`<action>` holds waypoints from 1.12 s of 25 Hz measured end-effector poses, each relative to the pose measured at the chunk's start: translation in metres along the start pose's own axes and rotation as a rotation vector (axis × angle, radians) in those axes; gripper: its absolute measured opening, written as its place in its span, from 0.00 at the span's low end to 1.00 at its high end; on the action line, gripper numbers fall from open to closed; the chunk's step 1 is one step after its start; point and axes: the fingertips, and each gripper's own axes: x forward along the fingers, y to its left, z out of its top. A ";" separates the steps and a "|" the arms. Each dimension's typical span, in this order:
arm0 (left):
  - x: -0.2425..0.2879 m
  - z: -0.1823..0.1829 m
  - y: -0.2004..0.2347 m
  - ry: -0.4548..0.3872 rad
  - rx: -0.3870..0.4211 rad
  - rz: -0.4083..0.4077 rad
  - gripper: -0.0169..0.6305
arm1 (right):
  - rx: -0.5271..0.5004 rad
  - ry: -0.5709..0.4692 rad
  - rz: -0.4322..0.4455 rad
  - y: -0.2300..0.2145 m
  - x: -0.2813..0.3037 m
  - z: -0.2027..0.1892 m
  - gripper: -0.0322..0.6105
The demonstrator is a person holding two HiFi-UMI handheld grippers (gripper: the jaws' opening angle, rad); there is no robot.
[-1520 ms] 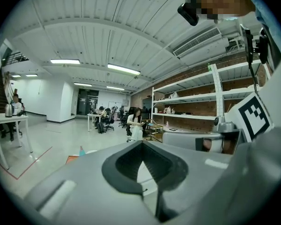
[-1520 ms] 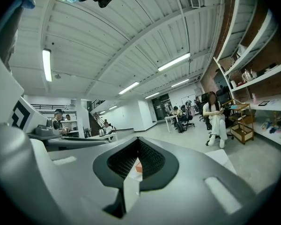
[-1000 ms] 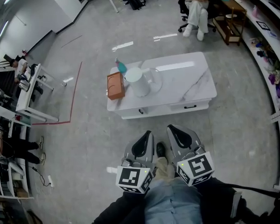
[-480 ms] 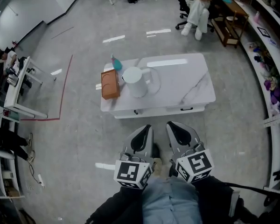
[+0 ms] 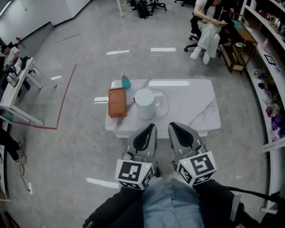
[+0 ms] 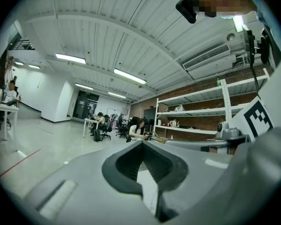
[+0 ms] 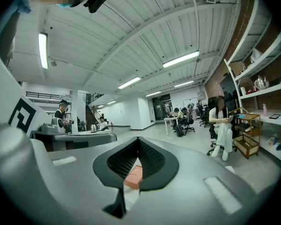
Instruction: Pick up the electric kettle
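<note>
The white electric kettle (image 5: 146, 103) stands upright on its round base on the white marble-top low table (image 5: 194, 103), left of the middle. Both grippers are held low and close to my body, short of the table's near edge and apart from the kettle. My left gripper (image 5: 149, 129) has its jaws together with nothing between them, and so does my right gripper (image 5: 175, 128). In the left gripper view, only a sliver of the white table (image 6: 147, 186) shows past the left gripper (image 6: 145, 165). The right gripper (image 7: 135, 165) frames an orange box (image 7: 133, 176).
An orange box (image 5: 117, 102) lies at the table's left end with a teal bottle (image 5: 126, 82) behind it. A seated person (image 5: 210, 25) and a small wooden table (image 5: 237, 44) are at the far right; shelves (image 5: 275, 61) line the right wall. White desks (image 5: 12, 87) stand at left.
The table and kettle now lie closer to the grippers and more centred in the head view. Both grippers keep their place by my body, jaws still together.
</note>
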 end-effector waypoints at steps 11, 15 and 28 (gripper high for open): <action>0.013 -0.002 0.039 -0.007 -0.023 -0.036 0.04 | -0.008 0.004 -0.062 0.002 0.036 -0.003 0.09; 0.018 -0.018 0.043 0.028 -0.044 -0.049 0.04 | 0.007 0.023 -0.085 -0.004 0.041 -0.015 0.09; 0.048 -0.035 0.060 0.107 -0.059 -0.013 0.04 | 0.051 0.077 -0.065 -0.030 0.073 -0.027 0.09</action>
